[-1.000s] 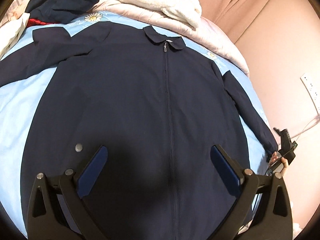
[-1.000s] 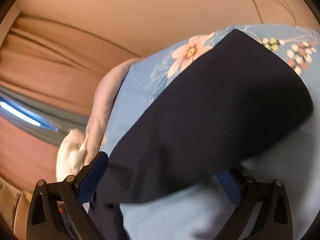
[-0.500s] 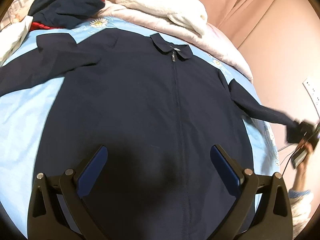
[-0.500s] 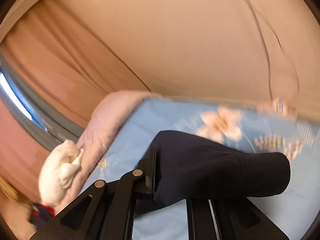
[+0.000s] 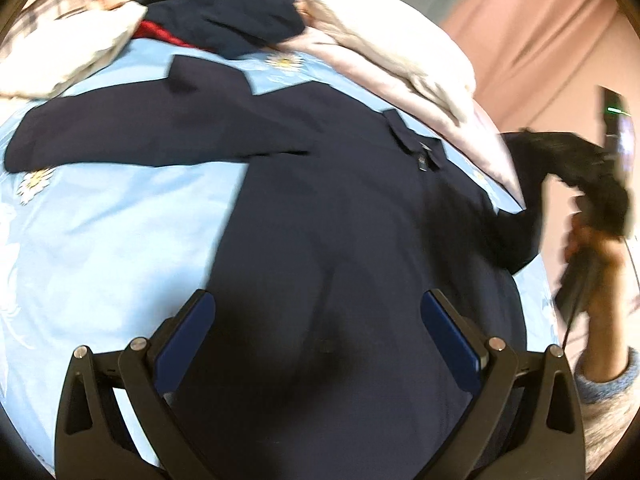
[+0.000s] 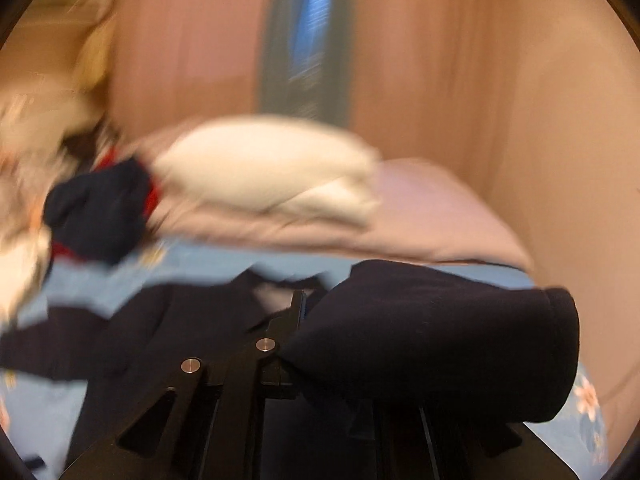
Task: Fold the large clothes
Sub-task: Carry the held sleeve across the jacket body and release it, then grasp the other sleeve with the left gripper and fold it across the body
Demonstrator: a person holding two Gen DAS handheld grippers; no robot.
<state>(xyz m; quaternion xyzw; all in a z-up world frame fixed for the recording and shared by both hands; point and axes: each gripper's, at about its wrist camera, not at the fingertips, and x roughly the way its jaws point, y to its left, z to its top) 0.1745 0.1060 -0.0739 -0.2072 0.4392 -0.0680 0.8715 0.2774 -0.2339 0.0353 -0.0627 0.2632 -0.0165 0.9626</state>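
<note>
Across the light blue floral bedsheet a navy zip-front jacket lies spread flat, collar toward one o'clock. Above its lower front the left gripper hangs with jaws spread wide, grasping nothing. At three o'clock the right gripper is clenched on the jacket's sleeve cuff, lifted off the sheet.

The navy jacket is a smooth, matt woven cloth with a small metal zip pull at the collar; the pale blue bedsheet under it is smooth printed cotton with daisies. The white blanket looks thick and fleecy; the left gripper is matt black plastic with blue rubbery pads and bright metal pins.
</note>
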